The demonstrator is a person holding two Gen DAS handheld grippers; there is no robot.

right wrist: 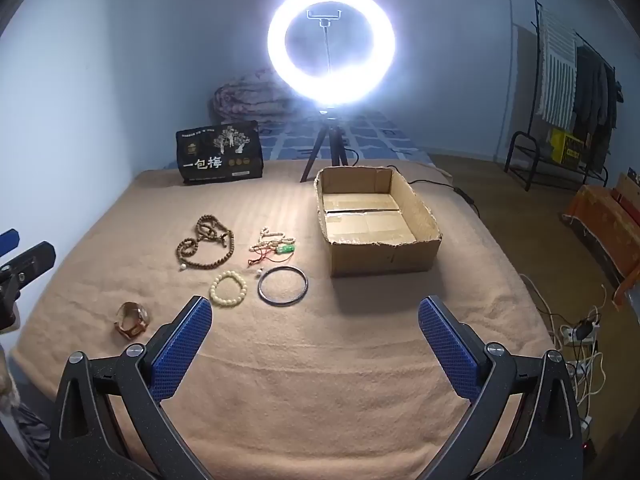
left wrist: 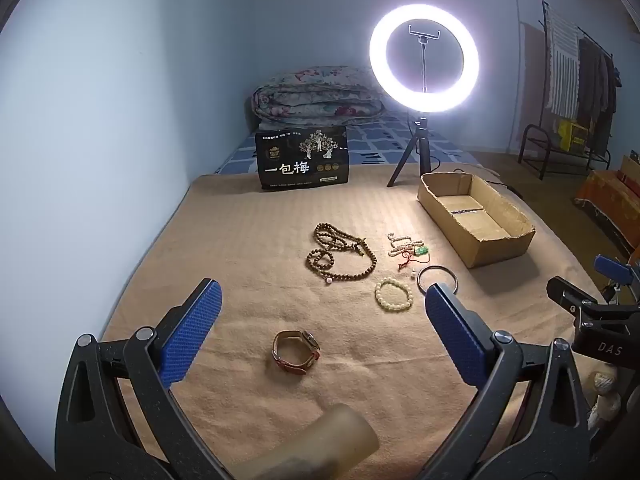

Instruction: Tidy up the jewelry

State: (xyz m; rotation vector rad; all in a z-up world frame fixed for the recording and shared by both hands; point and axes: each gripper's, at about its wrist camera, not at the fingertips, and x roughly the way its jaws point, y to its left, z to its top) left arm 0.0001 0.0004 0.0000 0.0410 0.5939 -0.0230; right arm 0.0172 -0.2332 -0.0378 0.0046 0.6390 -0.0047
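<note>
1. Nearest my left lens, a blurred, translucent tan cylinder [left wrist: 340, 436] sits at the bottom edge; I cannot tell what it is.
2. My left gripper [left wrist: 320, 320] has its blue pads spread wide with nothing between them; just ahead, framed by the fingers, lies a brown leather watch [left wrist: 295, 351] on the tan blanket [left wrist: 240, 240].
3. My right gripper [right wrist: 315, 332] is equally wide and grips nothing; only bare blanket lies between its fingers.
4. Past the watch, the jewelry clusters mid-blanket: a long brown bead necklace [left wrist: 340, 254] in loops, a pale bead strand with red cord and a green pendant [left wrist: 408, 248], a cream bead bracelet [left wrist: 393, 294] and a dark metal bangle [left wrist: 438, 280] just beside it.
5. From the left view my right-hand finger covers part of the bangle; the right view shows the whole ring [right wrist: 283, 285].
6. An open cardboard box [right wrist: 380, 258] stands beyond the bangle, apart from it. The left view shows a thin dark item on its floor [left wrist: 466, 211]; from the right view I cannot make it out.
7. Behind, a black snack bag [left wrist: 302, 158] stands upright, and a lit ring light [left wrist: 424, 60] on a tripod stands just behind the box, its cable running off to the right.
8. Open blanket stretches in front of and to the right of the box; the blanket's right edge drops to a floor with cords and a power strip [right wrist: 576, 334], seen only in the right view.
9. A folded quilt [left wrist: 320, 96] lies against the far wall.
</note>
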